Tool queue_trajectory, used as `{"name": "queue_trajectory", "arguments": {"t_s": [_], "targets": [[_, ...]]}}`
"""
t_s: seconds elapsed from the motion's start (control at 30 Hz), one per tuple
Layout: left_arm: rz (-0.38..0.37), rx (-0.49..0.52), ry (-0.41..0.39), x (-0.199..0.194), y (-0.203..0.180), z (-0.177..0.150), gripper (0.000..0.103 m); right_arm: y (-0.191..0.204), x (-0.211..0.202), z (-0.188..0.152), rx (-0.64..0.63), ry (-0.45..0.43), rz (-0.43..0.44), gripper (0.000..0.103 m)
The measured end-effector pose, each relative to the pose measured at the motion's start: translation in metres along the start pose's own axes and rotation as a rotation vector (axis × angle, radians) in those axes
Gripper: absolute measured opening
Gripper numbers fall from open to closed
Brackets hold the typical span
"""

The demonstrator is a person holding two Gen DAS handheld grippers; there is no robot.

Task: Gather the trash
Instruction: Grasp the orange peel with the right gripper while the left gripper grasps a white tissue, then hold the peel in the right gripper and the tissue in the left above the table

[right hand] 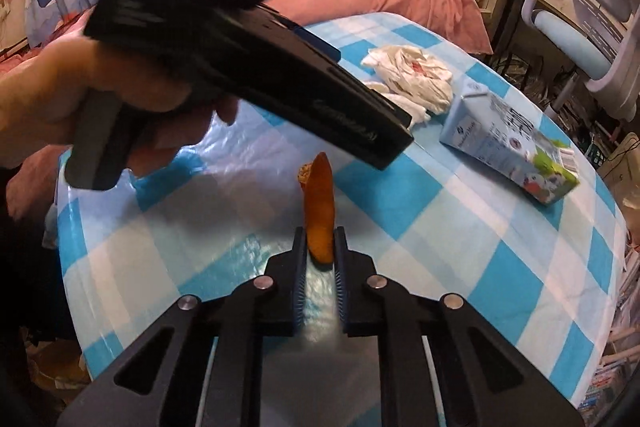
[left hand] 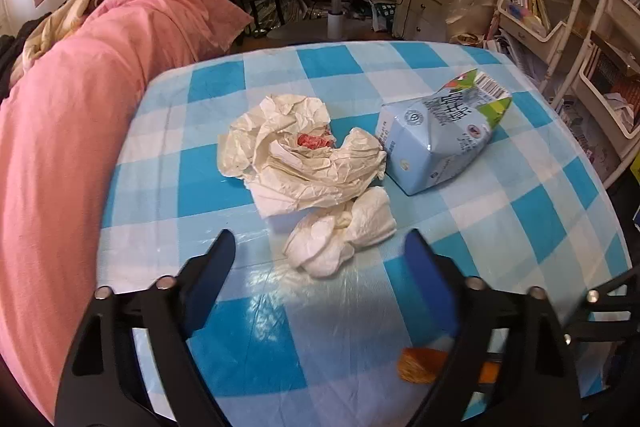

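The right gripper (right hand: 320, 247) is clamped on the peel (right hand: 319, 203), the left gripper (left hand: 320, 255) gapes (empty) before the tissue (left hand: 340, 239), while wrapper (left hand: 296, 155) and carton (left hand: 444, 135) remain.

Blue-and-white checked tablecloth (left hand: 320, 327): bare stretch open between the black left gripper (left hand: 320, 251) fingers, up to the small crumpled white tissue (left hand: 340, 239). Behind it, crumpled cream paper wrapper (left hand: 296, 155) and dented pale-blue milk carton (left hand: 444, 131) lie just beside each other, blocking the middle. Pink quilt (left hand: 80, 107) borders the left edge; far-right cloth bare.
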State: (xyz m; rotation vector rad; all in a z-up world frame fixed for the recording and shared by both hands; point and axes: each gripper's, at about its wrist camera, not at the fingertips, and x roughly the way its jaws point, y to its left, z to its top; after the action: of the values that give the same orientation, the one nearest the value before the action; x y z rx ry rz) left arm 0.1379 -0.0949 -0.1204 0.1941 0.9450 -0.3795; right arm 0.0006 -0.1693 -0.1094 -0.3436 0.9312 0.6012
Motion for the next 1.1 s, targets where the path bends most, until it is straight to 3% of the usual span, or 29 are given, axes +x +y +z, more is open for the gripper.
{"name": "queue_trajectory", "arguments": {"t_s": [0.03, 0.1, 0.17, 0.23, 0.4, 0.63, 0.83, 1.1], "targets": [[-0.013, -0.008, 0.016, 0.004, 0.0, 0.001, 0.063, -0.003, 0.0, -0.001, 0.014, -0.002, 0.0, 0.015], [-0.015, -0.024, 0.007, 0.006, 0.002, 0.002, 0.054, -0.008, 0.003, 0.001, 0.042, -0.013, 0.007, 0.015], [-0.022, -0.034, 0.007, 0.006, 0.002, 0.003, 0.03, -0.01, 0.005, 0.002, 0.059, -0.022, 0.011, 0.015], [-0.045, -0.051, 0.019, 0.004, 0.003, 0.003, 0.02, -0.009, 0.005, 0.002, 0.067, -0.021, 0.007, 0.015], [-0.052, -0.04, 0.023, -0.011, -0.002, -0.008, 0.017, -0.005, 0.002, 0.0, 0.063, -0.003, -0.011, 0.013], [-0.015, -0.039, -0.003, -0.064, -0.013, -0.041, 0.017, 0.009, -0.018, -0.017, 0.085, 0.015, -0.022, 0.013], [0.044, -0.078, 0.008, -0.099, -0.012, -0.081, 0.017, 0.025, -0.041, -0.037, 0.122, 0.009, -0.028, 0.013], [0.052, -0.167, 0.007, -0.137, -0.006, -0.126, 0.017, 0.039, -0.085, -0.063, 0.226, -0.038, -0.048, 0.013]]}}
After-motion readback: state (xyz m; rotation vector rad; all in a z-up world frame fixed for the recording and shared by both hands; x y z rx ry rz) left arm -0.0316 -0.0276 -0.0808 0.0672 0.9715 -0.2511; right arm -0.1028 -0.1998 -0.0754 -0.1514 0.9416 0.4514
